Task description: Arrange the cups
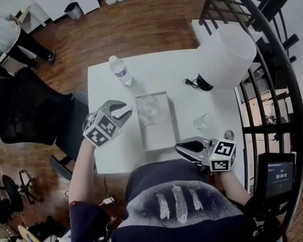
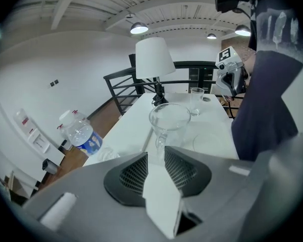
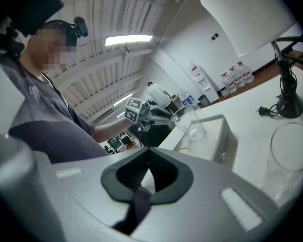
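A clear glass cup with a handle (image 1: 147,105) stands upright at the far end of a shallow white tray (image 1: 161,137) in the middle of the white table. My left gripper (image 1: 125,110) is open just left of it. In the left gripper view the cup (image 2: 169,116) rises right ahead, its handle (image 2: 160,139) level with the gap of my left gripper (image 2: 156,158), and the pads do not press on it. A second clear cup (image 1: 204,121) stands on the table right of the tray. My right gripper (image 1: 184,147) is shut and empty at the near edge.
A water bottle (image 1: 120,69) stands at the table's far left, and a white lamp (image 1: 224,54) with its cord and plug (image 1: 189,82) at the far right. A black chair (image 1: 30,110) is left of the table and a black railing (image 1: 272,84) to the right.
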Demonstrator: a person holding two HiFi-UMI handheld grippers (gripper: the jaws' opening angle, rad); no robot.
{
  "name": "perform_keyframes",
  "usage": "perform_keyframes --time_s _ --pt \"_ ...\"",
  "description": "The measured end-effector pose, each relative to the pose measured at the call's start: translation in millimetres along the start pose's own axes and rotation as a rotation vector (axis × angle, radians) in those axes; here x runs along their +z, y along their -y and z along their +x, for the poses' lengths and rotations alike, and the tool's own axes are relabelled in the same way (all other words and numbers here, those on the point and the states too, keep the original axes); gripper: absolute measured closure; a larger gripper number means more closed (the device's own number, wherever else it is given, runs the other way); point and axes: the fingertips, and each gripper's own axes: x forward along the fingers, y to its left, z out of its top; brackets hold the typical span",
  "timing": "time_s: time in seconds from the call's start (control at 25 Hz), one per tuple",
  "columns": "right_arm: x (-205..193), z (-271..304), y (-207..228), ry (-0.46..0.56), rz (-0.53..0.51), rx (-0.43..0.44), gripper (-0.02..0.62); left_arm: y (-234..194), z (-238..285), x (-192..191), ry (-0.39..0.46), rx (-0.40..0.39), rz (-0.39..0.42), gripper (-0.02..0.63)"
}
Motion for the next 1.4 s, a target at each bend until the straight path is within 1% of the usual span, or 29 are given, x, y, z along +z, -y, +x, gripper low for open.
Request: perform_keyframes --time_s 0.12,0.2,0.36,0.52,0.56,0.6,0.64,0.8,1.0,1.28,1.4 --pt "1 4 2 0.002 0.002 0.007 0.592 -2 -24 -13 0.007 0.025 -0.042 0.486" --pt "2 6 2 -0.001 0.0 0.012 0.592 -2 -41 -14 0.019 0.05 -0.055 0.486" --pt "3 10 2 -0.009 -0.005 0.024 0.592 7 -64 -10 0.079 0.079 -0.087 0.486" --pt "5 15 -2 -0.012 -0.015 0.042 0.592 22 -68 -12 0.126 0.103 -0.133 0.492" --pt "6 16 -3 -0.013 -0.019 0.047 0.592 25 -67 -14 0.131 0.112 -0.148 0.518" --pt "7 16 -5 -0.014 -0.023 0.052 0.592 28 -67 -16 0.135 0.12 -0.163 0.589" --pt "8 17 -7 -0.016 -0.027 0.057 0.592 30 -67 -18 0.141 0.124 -0.181 0.591" --pt "10 17 -11 -0.02 -0.037 0.069 0.592 43 -66 -21 0.156 0.128 -0.244 0.592" --pt "9 18 -19 -0.023 -0.042 0.078 0.592 63 -64 -21 0.163 0.132 -0.284 0.592" --pt "14 14 -21 -0.01 -0.051 0.083 0.592 94 -61 -14 0.177 0.078 -0.313 0.592" --pt "18 15 -22 -0.011 -0.061 0.08 0.592 100 -64 -11 0.21 0.053 -0.346 0.591"
